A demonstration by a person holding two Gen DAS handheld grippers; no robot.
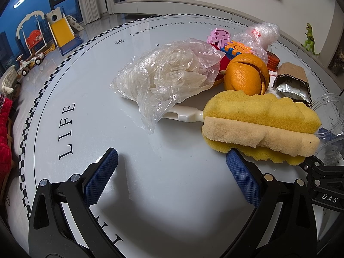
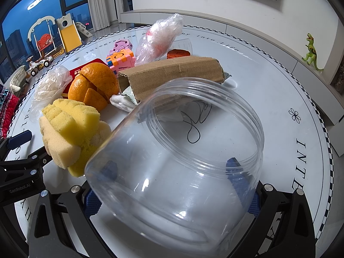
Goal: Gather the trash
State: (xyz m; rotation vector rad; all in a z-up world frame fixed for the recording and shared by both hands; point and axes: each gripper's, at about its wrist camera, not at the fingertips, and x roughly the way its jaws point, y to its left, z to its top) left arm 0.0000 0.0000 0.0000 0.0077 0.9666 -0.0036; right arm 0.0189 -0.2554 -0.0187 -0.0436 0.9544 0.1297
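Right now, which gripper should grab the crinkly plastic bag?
Probably the left gripper: its jaws are open and empty, facing the crumpled plastic bag. The right gripper is already clamped on the clear plastic jar.

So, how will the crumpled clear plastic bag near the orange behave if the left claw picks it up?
The bag is thin, wrinkled film, so it will probably be floppy and collapse between the pads. It looks nearly empty, so likely very light. One corner lies over the white handle, so lifting may drag or nudge that.
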